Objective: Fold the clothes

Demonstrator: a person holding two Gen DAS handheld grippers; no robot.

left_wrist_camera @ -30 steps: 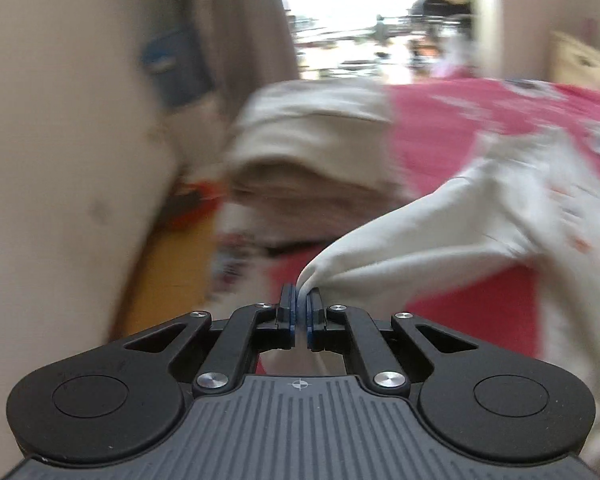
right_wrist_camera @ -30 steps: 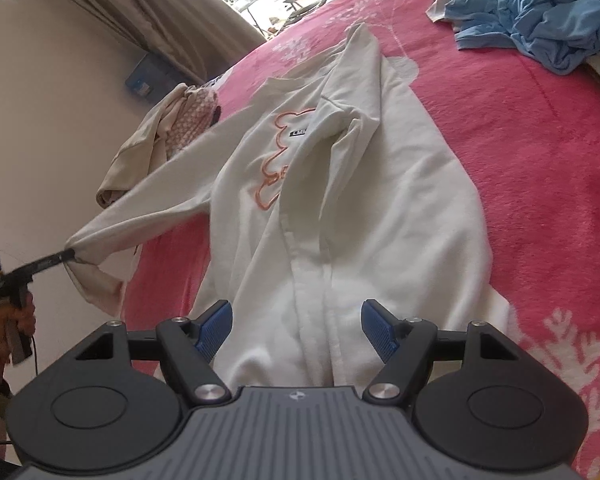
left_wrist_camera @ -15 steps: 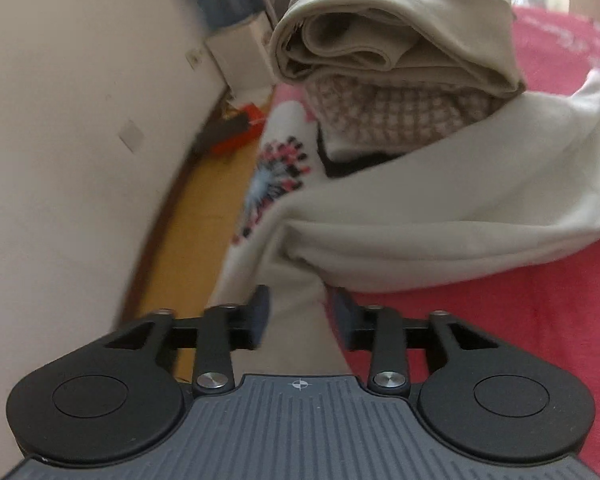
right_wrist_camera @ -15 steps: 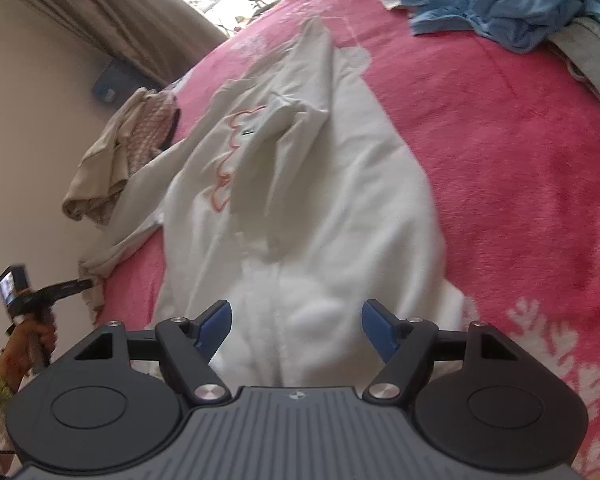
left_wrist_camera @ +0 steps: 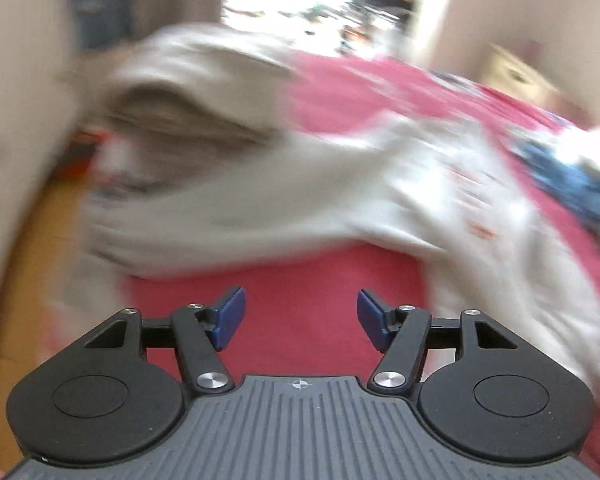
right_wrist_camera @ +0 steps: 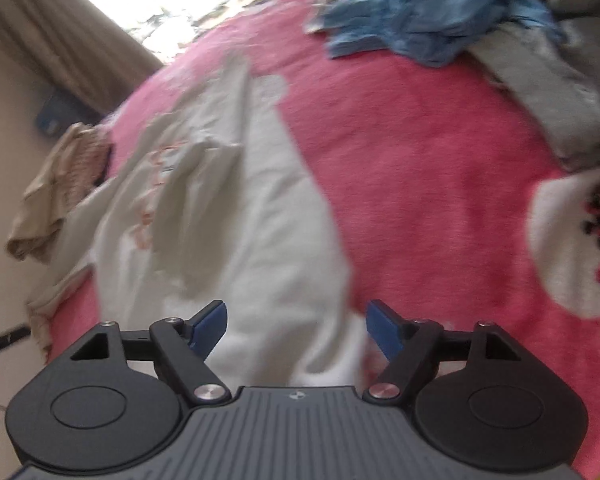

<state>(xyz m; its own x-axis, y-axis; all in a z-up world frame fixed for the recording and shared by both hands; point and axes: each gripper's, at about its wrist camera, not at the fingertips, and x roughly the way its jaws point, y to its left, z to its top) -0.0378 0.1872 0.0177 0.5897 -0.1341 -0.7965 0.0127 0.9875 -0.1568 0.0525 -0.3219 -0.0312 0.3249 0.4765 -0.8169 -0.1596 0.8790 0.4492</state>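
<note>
Fingers of left gripper spread wide, nothing between them, only pink blanket in the gap. Blurred view here. At 12 o'clock from those tips, cream sweatshirt, one sleeve stretched out toward 9 o'clock, body running off toward 3 o'clock. Beyond the sleeve at 11 o'clock, beige folded pile, apparently right against the sleeve, though too smeared to call contact.

Over to right gripper: fingers parted as well, gripping nothing, poised above the hem of the sweatshirt. Garment spread lengthwise on the blanket, hem nearest, neck toward 12 o'clock, one sleeve folded across the chest print, the other trailing toward 9 o'clock to the bed's edge.

Soft stuff, light, floppy, likely to sag and crease anywhere unsupported. Best pinched at a seam or edge: cuff for the left, hem corner for the right. Fleecy blanket probably dragging a little on any slide.

Around: blue garment at 1 o'clock, grey cloth at 2 o'clock, both well apart. Beige pile at 9 o'clock near the trailing sleeve, the one likely snag. Curtain at 10 o'clock.
</note>
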